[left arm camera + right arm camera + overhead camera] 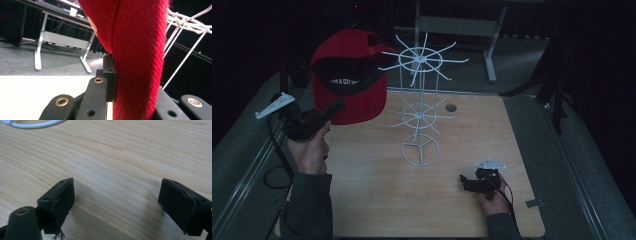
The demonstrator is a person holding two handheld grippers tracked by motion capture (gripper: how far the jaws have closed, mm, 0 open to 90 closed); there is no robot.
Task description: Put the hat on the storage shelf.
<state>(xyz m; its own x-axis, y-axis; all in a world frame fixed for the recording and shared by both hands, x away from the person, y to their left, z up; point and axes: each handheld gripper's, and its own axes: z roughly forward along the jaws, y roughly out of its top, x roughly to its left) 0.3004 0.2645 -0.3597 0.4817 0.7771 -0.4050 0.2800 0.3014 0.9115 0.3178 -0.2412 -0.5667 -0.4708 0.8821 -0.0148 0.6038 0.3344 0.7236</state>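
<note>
The red cap [348, 75], light and floppy with only its brim stiff, hangs up at the far left beside the white wire rack [419, 107], pinched at the brim by the left tongs [332, 109], a sound hold, while the right tongs [463, 181] rest spread on the worktop [377, 200].

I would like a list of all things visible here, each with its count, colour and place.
cap: one, red, held up left of the rack's top ring
wire rack: one, white, standing mid-table
table: one, light wood
metal frame: one, grey, on the floor behind the table
left tool: one, black, shut on the cap's brim
right tool: one, black, open, low over the table's near right part
hands: two, holding the tools
</note>
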